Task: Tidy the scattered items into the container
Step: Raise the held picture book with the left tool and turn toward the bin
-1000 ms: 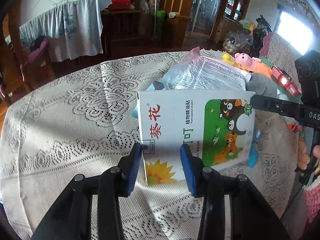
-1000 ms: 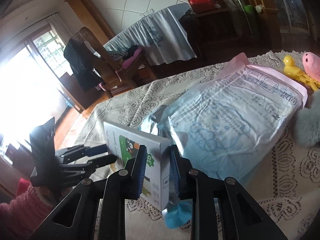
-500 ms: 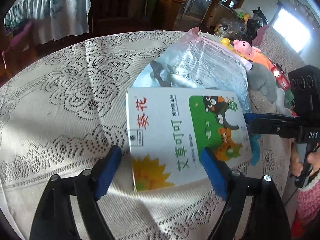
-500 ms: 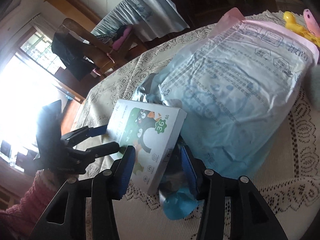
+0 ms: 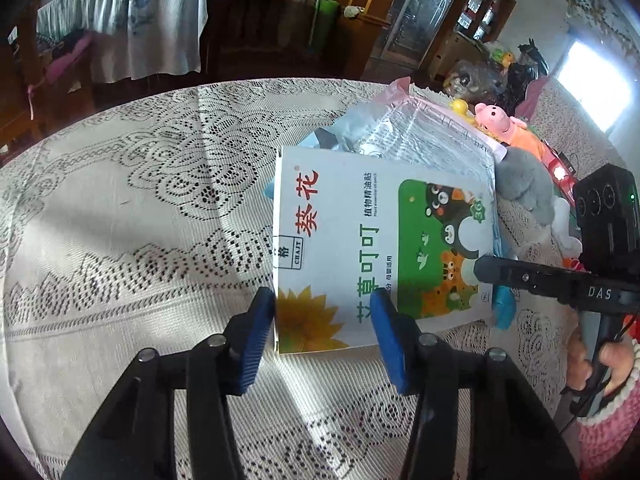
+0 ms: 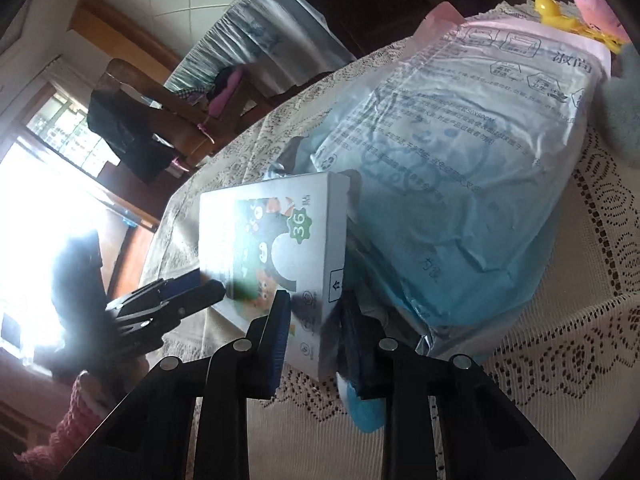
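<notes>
Left gripper (image 5: 322, 334) stood open around the near sunflower corner of the white box (image 5: 380, 248), right gripper (image 6: 312, 320) clamped its far-right edge, box tilted, long axis left-right, leaning against blue plastic pack (image 6: 460, 184) on lace tablecloth (image 5: 132, 208).

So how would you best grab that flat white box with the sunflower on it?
Pinch the white box across its thin side, from the edge nearest the right gripper. Its printed face is too broad, but the narrow edge wall fits between the fingers. It leans on the blue plastic pack, which lifts that edge clear of the lace tablecloth.
</notes>
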`<state>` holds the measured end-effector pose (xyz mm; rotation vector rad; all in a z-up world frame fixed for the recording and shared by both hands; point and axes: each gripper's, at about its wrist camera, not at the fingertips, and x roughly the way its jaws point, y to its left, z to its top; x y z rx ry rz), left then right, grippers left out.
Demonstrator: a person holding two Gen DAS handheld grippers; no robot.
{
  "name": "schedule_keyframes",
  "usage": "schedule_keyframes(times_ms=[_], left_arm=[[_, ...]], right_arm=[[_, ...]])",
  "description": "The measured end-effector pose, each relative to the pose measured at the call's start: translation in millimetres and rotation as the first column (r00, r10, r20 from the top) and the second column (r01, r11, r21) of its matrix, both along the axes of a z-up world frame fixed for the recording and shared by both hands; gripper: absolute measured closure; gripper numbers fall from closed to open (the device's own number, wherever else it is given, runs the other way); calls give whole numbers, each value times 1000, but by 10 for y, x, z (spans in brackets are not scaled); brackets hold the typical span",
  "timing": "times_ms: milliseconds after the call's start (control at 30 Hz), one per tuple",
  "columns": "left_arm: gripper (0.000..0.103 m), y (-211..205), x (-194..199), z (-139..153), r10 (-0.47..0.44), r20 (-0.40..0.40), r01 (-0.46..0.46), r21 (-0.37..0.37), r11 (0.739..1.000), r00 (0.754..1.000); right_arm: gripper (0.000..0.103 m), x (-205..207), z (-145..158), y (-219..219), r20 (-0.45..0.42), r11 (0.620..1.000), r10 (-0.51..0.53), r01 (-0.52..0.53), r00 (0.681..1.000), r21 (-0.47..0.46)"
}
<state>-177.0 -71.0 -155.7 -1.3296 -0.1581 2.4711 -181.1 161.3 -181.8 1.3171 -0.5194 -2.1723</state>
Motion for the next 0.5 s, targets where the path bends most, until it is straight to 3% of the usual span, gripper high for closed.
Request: schedule_keyframes(times_ms=[200,500], left_arm=[[57,-70,241,125,30,-52,-31,-1,1000,998],[59,-355,714,582,86,-159,-92,-32,995,984]], right_arm=[[78,112,113,-60,-73,999,43,-43,996,-5],[78,348,541,-372,-189,990,133,-138,973,-10]])
